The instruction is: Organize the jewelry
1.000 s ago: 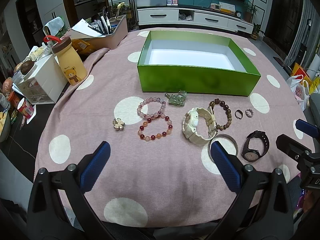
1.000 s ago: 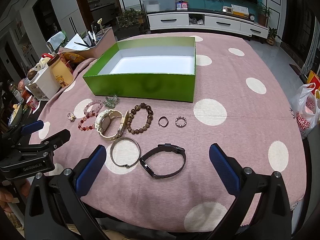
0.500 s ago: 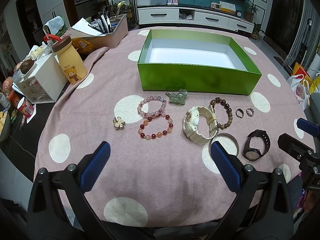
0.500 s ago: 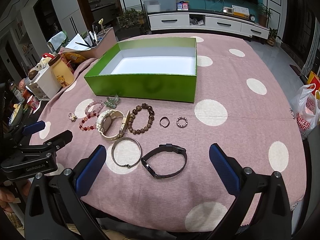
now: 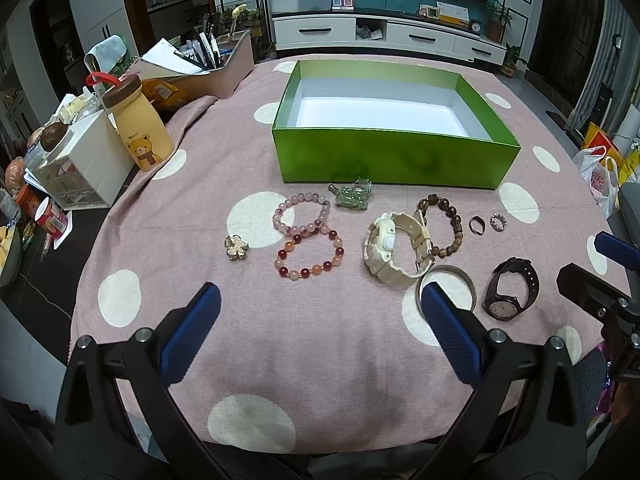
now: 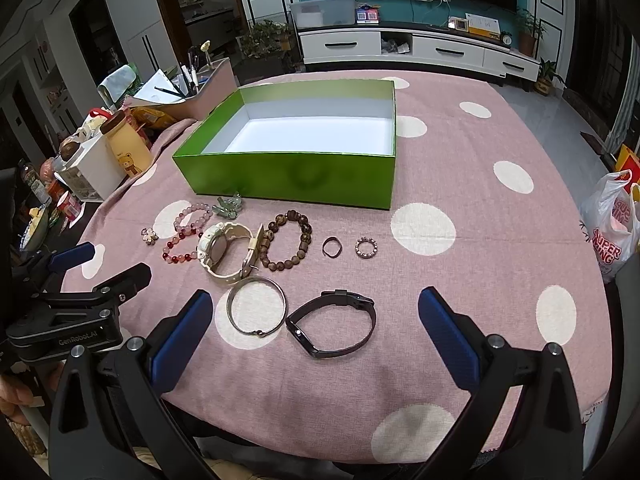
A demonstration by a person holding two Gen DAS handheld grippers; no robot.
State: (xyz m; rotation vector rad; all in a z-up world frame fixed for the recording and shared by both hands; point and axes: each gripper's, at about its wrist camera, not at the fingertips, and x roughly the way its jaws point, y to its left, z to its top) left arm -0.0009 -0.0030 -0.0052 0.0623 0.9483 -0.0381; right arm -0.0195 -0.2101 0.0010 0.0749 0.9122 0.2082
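Observation:
An empty green box (image 5: 396, 160) (image 6: 296, 178) with a white inside stands on the pink dotted cloth. In front of it lie a flower brooch (image 5: 236, 246), a pink bead bracelet (image 5: 302, 214), a red bead bracelet (image 5: 310, 254), a jade pendant (image 5: 354, 196), a cream watch (image 5: 396, 250) (image 6: 228, 250), a wooden bead bracelet (image 5: 440, 226) (image 6: 288, 246), two rings (image 5: 486, 224) (image 6: 350, 247), a silver bangle (image 6: 256, 310) and a black watch (image 5: 510, 294) (image 6: 332, 328). My left gripper (image 5: 320, 312) is open near the table's front. My right gripper (image 6: 314, 320) is open, above the black watch.
A bear-print bottle (image 5: 140, 124), a white drawer unit (image 5: 80, 160) and a pink tray of pens (image 5: 216, 68) crowd the table's left. A plastic bag (image 6: 612, 224) hangs past the right edge. A hand (image 6: 16, 396) holds the left gripper.
Both views have crept slightly forward and the jewelry sits a little lower in the frame. Nothing was picked up and both grippers stay open.

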